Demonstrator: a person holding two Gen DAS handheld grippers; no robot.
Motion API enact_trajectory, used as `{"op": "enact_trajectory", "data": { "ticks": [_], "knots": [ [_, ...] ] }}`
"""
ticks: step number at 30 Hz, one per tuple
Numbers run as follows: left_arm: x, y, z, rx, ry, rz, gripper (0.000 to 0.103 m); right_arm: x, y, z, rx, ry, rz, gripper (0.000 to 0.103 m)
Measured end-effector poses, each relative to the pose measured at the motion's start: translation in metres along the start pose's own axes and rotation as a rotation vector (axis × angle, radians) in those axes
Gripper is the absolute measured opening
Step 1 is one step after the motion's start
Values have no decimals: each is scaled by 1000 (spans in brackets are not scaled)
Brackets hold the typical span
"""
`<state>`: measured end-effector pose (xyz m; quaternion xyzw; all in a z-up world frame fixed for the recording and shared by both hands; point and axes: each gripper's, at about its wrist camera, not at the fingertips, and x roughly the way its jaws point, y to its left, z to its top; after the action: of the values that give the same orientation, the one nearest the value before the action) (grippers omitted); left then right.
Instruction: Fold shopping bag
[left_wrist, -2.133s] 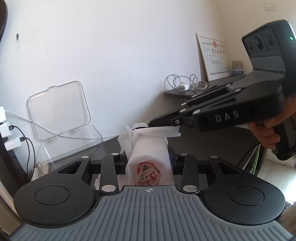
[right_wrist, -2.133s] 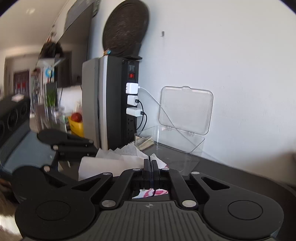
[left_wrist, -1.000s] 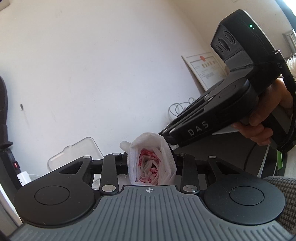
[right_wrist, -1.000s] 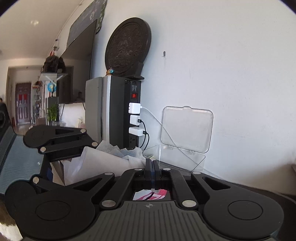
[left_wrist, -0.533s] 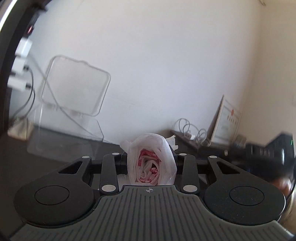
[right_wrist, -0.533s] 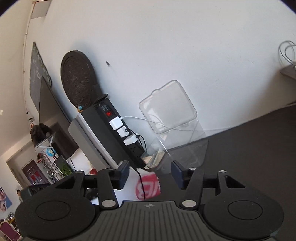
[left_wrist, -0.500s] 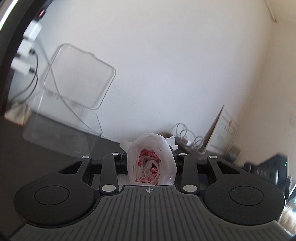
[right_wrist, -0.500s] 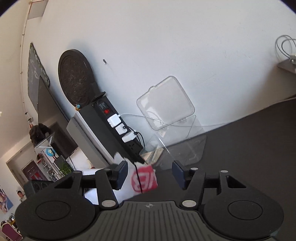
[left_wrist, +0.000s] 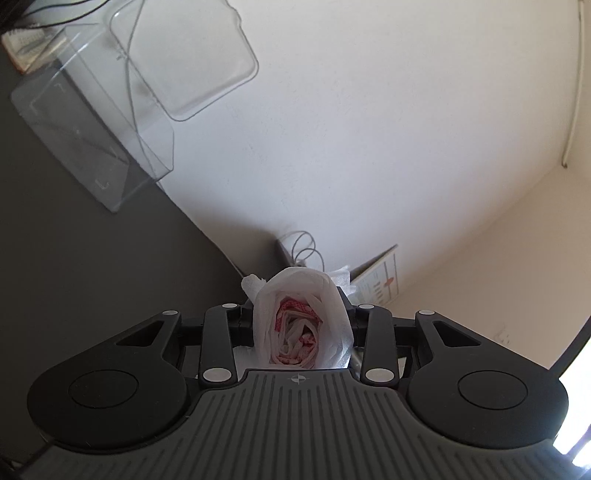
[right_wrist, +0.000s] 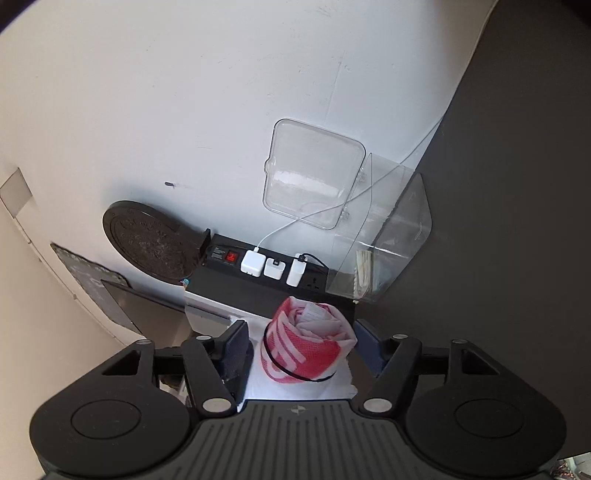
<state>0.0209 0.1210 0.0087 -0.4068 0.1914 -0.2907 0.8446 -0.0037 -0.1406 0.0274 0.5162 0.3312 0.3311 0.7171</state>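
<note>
White wall and dark tabletop (left_wrist: 92, 240) behind. Left gripper (left_wrist: 301, 325) clamps the rolled white-and-red plastic shopping bag (left_wrist: 301, 325); right gripper (right_wrist: 303, 350), jaws just closing, brackets the roll's red end (right_wrist: 301, 349) without visibly pressing

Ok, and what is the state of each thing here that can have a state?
shopping bag: rolled up.
left tongs: shut on the shopping bag.
right tongs: open, jaws have just been closing, the roll's end between them.
clear box: lid open.
power strip: three chargers plugged in.
</note>
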Motion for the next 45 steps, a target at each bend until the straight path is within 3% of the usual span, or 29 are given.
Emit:
{"op": "enact_trajectory", "data": {
  "ticks": [2,4,6,9,11,14,17,19,22,25,30,36,40,41,43,45],
  "knots": [
    [2,-1,3,69,13,55,43,1,2,0,-58,-7,-27,45],
    [3,-1,6,141,11,128,53,3,10,-2,-159,-34,-64,44],
    [-4,0,10,197,-23,211,57,4,18,-7,-331,-103,-147,44],
    [-16,4,15,253,-48,302,55,7,16,-15,-524,-183,-232,40],
    [-13,-1,12,318,-6,321,54,10,11,-22,-609,-201,-270,40],
    [8,-9,2,419,101,302,52,14,4,-35,-675,-138,-338,37],
    [40,-15,-11,518,217,311,49,2,-3,-37,-627,-99,-417,34],
    [57,-20,-20,579,276,306,48,-7,-9,-34,-584,-76,-467,12],
    [81,-22,-29,669,339,309,45,-16,-20,-24,-540,-43,-509,8],
    [104,-21,-28,771,373,355,42,-13,-14,-22,-601,7,-545,8],
    [111,-27,-12,782,366,338,46,-5,-4,-28,-728,83,-569,9],
    [126,-17,8,791,381,435,50,4,5,-28,-788,128,-586,10],
    [153,15,-4,766,551,566,20,9,9,-27,-805,130,-614,17],
    [155,25,-11,748,585,579,18,9,11,-27,-811,123,-617,18],
    [145,31,-15,714,553,559,15,4,14,-27,-814,99,-605,19],
    [134,29,-17,678,518,542,24,-3,18,-28,-816,71,-588,19]
  ]
}}
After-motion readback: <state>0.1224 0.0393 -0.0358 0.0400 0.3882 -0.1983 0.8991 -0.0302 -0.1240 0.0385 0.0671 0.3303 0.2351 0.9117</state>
